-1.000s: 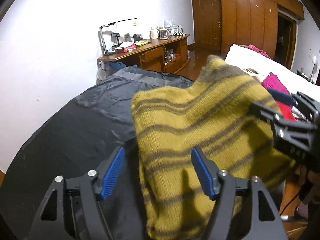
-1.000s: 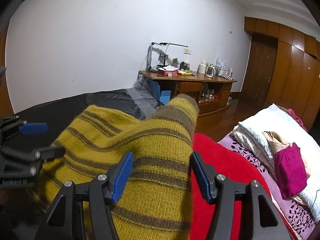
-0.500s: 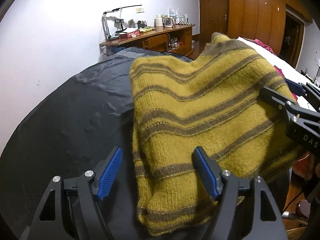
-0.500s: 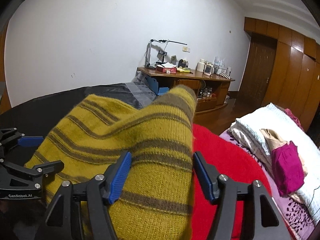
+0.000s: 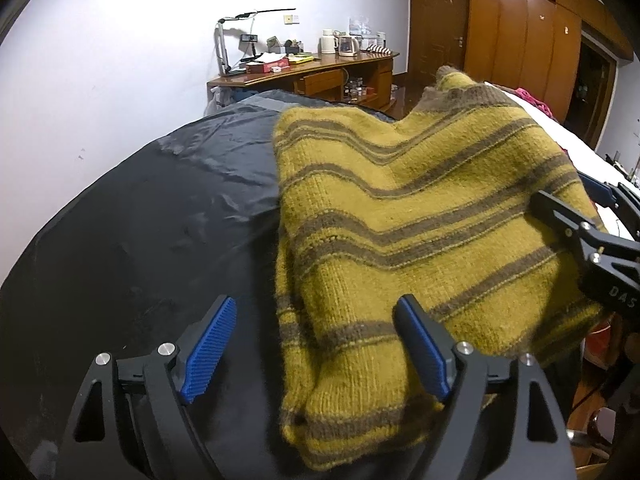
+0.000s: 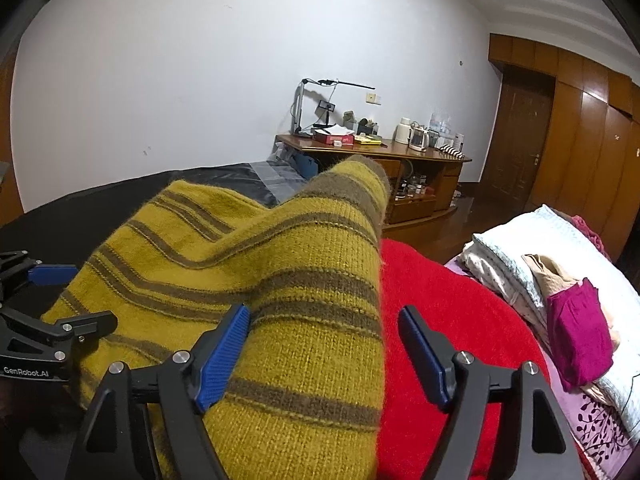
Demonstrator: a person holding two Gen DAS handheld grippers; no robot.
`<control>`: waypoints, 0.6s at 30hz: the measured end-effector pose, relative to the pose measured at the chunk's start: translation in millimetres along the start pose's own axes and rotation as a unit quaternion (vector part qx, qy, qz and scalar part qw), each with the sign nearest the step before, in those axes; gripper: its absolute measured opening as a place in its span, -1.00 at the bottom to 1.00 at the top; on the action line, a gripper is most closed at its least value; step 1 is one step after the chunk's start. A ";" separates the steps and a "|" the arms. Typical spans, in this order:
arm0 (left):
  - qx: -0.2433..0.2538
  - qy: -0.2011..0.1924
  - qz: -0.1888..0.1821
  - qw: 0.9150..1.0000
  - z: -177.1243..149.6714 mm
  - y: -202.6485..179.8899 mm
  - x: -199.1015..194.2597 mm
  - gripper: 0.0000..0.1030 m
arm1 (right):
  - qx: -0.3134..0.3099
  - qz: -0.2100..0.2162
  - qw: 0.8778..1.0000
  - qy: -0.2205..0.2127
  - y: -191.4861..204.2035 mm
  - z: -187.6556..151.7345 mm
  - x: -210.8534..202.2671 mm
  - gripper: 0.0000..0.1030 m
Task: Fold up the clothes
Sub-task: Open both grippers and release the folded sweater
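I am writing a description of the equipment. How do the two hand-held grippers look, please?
Both look alike. The left hand-held gripper has a black frame with triangular cut-outs, silver screws and two fingers with blue ribbed pads. The right hand-held gripper has the same build. White lettering on the left one's side reads "GenRobot.AI". No cables or sleeves show.

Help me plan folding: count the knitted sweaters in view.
2: a mustard-yellow knitted sweater with brown stripes across the black sheet, and a red knitted sweater beside it. The bed's pile may hide more.
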State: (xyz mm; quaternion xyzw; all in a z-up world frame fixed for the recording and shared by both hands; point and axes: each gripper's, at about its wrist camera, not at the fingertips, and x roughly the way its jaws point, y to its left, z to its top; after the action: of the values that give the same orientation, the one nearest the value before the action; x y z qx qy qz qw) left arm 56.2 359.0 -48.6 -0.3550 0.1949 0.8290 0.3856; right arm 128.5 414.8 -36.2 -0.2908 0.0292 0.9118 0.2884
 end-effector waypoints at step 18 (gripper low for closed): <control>0.023 -0.035 0.044 0.998 -18.0 -8.5 -16.4 0.73 | 0.004 0.023 0.999 -0.031 -8.9 -27.5 -33.6 0.80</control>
State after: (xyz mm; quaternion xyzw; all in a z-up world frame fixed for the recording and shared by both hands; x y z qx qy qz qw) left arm 78.2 345.4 -49.0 -0.3079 0.2161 0.8522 0.3637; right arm 169.8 399.0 -39.6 -0.2601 0.0302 0.9267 0.2697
